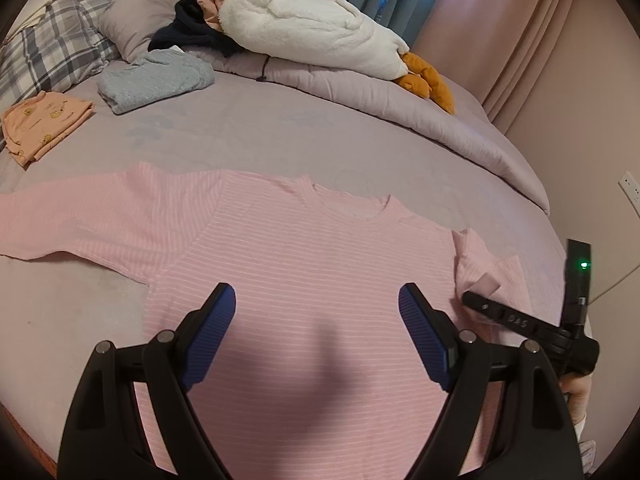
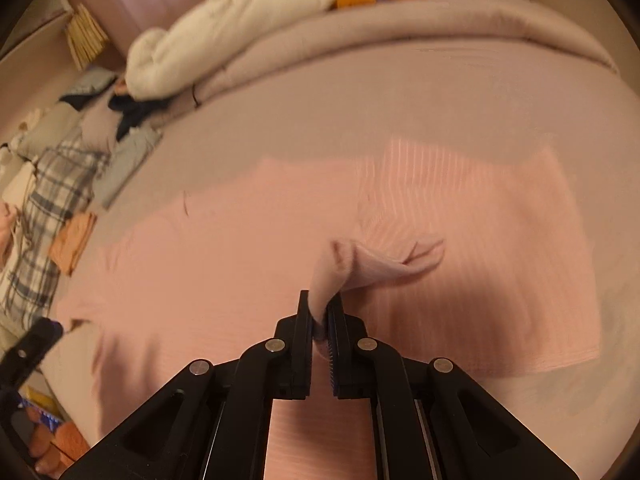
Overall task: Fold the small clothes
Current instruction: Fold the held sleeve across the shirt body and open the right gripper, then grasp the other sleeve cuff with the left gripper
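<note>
Pink striped knit top (image 1: 304, 280): spread flat, front up, on the lilac bedsheet (image 1: 280, 128), neckline away from the camera.
Left gripper (image 1: 316, 332): jaws wide apart, hovering over the top's chest, gripping nothing.
Right gripper (image 2: 319, 320): clenched on the top's right sleeve cuff (image 2: 352, 264), lifted off the body.
Beyond: folded pale blue sweater (image 1: 156, 78), folded peach printed garment (image 1: 44, 124), white plush goose (image 1: 316, 28).
</note>
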`<state>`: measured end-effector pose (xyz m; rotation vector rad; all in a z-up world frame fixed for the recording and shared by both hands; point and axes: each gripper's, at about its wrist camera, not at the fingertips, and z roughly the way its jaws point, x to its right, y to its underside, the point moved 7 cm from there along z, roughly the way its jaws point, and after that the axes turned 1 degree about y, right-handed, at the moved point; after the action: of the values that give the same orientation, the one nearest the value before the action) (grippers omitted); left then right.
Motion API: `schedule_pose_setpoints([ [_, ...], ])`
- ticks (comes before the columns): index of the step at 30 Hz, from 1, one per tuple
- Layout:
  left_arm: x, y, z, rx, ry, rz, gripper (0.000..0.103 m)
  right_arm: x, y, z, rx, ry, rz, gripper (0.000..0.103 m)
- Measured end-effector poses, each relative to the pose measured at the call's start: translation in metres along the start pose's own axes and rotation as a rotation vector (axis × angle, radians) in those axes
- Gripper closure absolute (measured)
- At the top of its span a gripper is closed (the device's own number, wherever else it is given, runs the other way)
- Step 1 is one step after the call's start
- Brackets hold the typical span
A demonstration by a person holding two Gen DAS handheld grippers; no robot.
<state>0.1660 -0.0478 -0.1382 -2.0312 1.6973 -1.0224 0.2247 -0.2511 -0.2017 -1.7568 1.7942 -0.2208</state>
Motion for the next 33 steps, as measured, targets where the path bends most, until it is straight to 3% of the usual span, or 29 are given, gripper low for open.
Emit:
schedule_pose_setpoints([
  [4,0.009,-0.004,0.002,-0.002,0.015,0.015,0.019,0.003,-0.001,-0.024,0.017,-0.072,0.011,0.083],
  [6,0.016,-0.005,0.004,-0.006,0.030,0.023,0.019,-0.002,-0.004,-0.035,0.061,-0.098,0.022,0.050],
  [7,0.020,-0.006,0.006,-0.009,0.039,0.027,0.018,0.000,-0.003,-0.045,0.093,-0.109,0.034,0.045],
  [11,0.045,-0.008,0.014,-0.022,0.073,0.062,0.018,0.017,-0.007,-0.074,0.183,-0.126,0.098,0.044],
  [15,0.083,-0.007,0.026,-0.039,0.120,0.127,0.019,0.053,-0.006,-0.087,0.249,-0.033,0.201,0.044],
  [18,0.114,-0.004,0.040,-0.062,0.154,0.182,0.019,0.078,-0.003,-0.085,0.250,0.036,0.280,0.044],
  [26,0.176,0.018,0.095,-0.145,0.178,0.343,0.020,0.103,0.005,-0.080,0.236,0.086,0.384,0.044],
  [33,0.178,0.033,0.131,-0.218,0.170,0.335,0.037,0.110,0.006,-0.082,0.227,0.080,0.394,0.044],
])
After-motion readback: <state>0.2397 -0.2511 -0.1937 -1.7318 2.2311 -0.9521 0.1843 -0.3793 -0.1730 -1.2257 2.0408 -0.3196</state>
